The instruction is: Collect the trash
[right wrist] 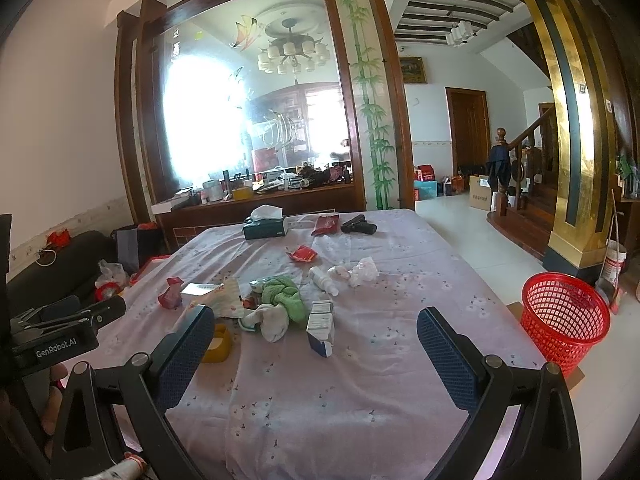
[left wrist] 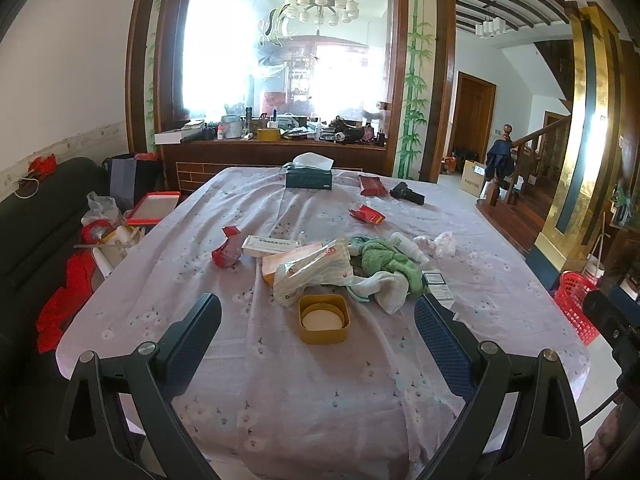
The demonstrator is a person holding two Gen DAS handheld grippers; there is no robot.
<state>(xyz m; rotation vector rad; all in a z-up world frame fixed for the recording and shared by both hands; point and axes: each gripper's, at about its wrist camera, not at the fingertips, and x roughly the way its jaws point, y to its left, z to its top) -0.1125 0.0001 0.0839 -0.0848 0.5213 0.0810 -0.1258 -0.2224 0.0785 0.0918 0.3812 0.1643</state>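
Trash lies scattered across the middle of the frame in both views: a crumpled red wrapper (left wrist: 227, 249) left of centre, another red wrapper (left wrist: 366, 214) further up, wadded white tissue (left wrist: 442, 242) to the right, and a creased plastic bag (left wrist: 316, 270) at the centre of the pile. Beside them we see a green cloth (left wrist: 382, 258), a white bottle (right wrist: 323, 280) and a small blue-and-white box (right wrist: 320, 326). A yellow dish (left wrist: 324, 319) sits lower centre in the left view, between our fingers. We hold the left gripper (left wrist: 318, 342) and right gripper (right wrist: 316, 354) spread wide, both empty, low in their frames. Everything rests on a wrinkled lilac tablecloth (right wrist: 360, 400). A red mesh basket (right wrist: 566, 316) stands on the floor at right. A tissue box (left wrist: 309, 179) sits at the table's far end, before a large mirror (left wrist: 280, 48).
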